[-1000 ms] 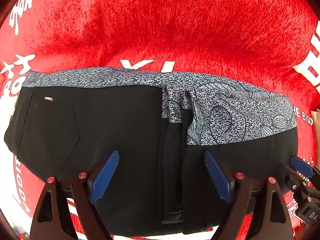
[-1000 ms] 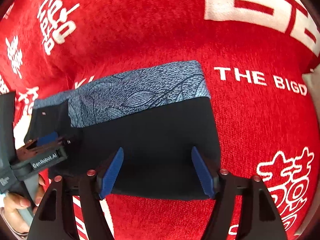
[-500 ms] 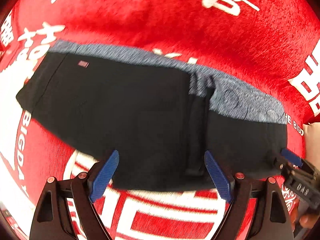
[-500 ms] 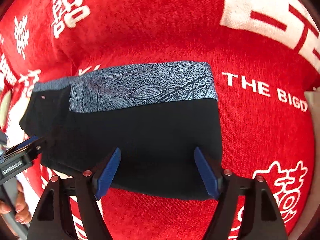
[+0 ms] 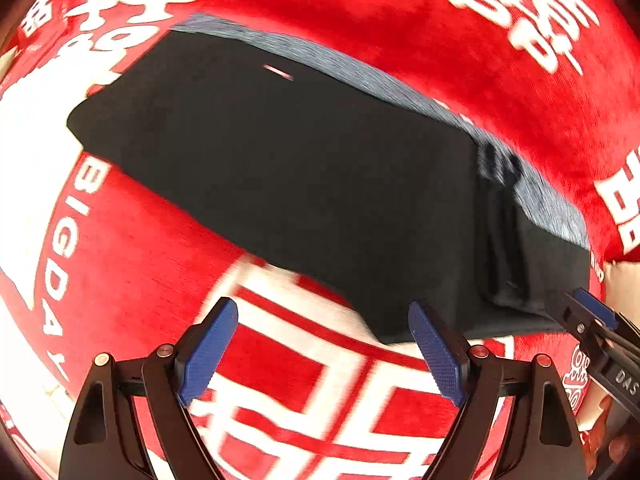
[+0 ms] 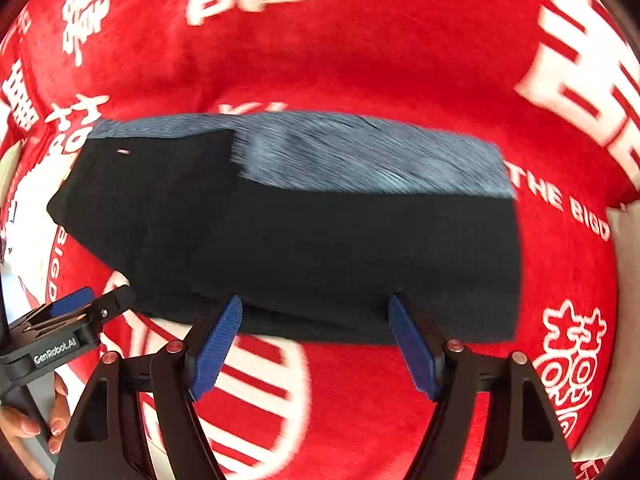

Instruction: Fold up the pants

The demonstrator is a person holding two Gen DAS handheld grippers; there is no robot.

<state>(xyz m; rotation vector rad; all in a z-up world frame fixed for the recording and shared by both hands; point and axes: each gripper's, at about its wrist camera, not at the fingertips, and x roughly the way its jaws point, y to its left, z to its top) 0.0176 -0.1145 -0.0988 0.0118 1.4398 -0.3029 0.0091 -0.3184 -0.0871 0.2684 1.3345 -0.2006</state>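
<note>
The black pants [image 5: 304, 184] lie folded in a long flat block on the red cloth, with a grey patterned band [image 5: 544, 200] along the far edge. They also show in the right wrist view [image 6: 320, 240]. My left gripper [image 5: 324, 348] is open and empty, just in front of the pants' near edge. My right gripper [image 6: 314, 344] is open and empty, its fingertips at the near edge of the pants. The right gripper also shows at the right edge of the left wrist view [image 5: 592, 320], and the left gripper at the left of the right wrist view [image 6: 76, 312].
A red cloth [image 6: 360, 40] with large white characters and lettering covers the whole surface. A pale cushion-like edge [image 6: 624, 248] shows at the far right.
Both grippers have drawn back from over the pants toward me, so the pants now lie beyond the fingertips. The left view has swung left. Both grippers stayed open.
</note>
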